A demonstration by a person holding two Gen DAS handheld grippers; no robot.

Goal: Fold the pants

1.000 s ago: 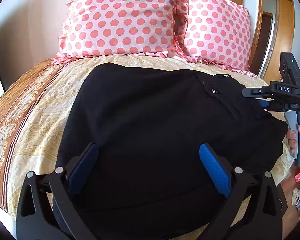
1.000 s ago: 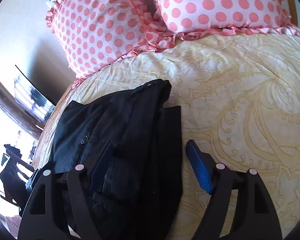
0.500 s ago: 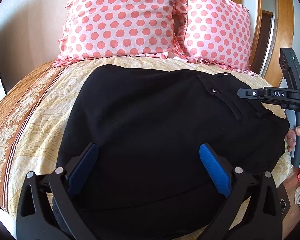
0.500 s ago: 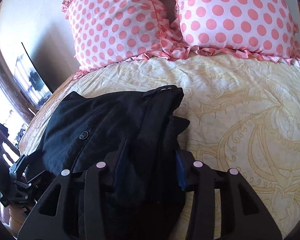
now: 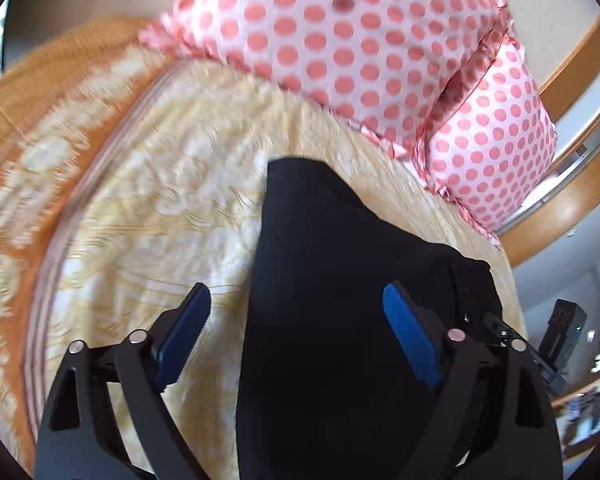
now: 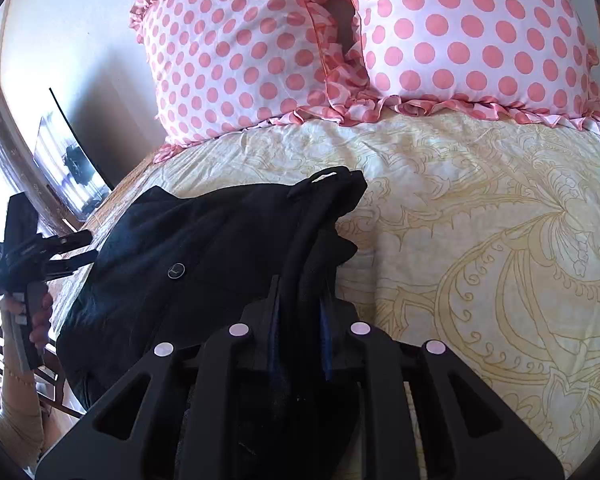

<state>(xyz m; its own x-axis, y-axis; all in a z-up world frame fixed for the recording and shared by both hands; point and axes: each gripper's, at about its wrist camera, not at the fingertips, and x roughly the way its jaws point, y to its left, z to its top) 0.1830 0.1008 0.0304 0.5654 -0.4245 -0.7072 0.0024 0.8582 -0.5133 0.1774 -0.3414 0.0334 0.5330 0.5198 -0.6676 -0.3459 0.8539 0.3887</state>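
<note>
No readable text, labels or numbers anywhere.

This is a bedroom in a home. There is a bed with a yellow patterned bedspread [image 6: 480, 208], two pink dotted pillows [image 6: 460, 40] with frills near the wall, and wooden door frames [image 5: 572, 184] beside.

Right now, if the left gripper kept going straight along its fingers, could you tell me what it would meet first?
Most likely the black pants: the open left gripper points at their left part on the bedspread. The polka-dot pillows lie farther back; depth is uncertain.
</note>
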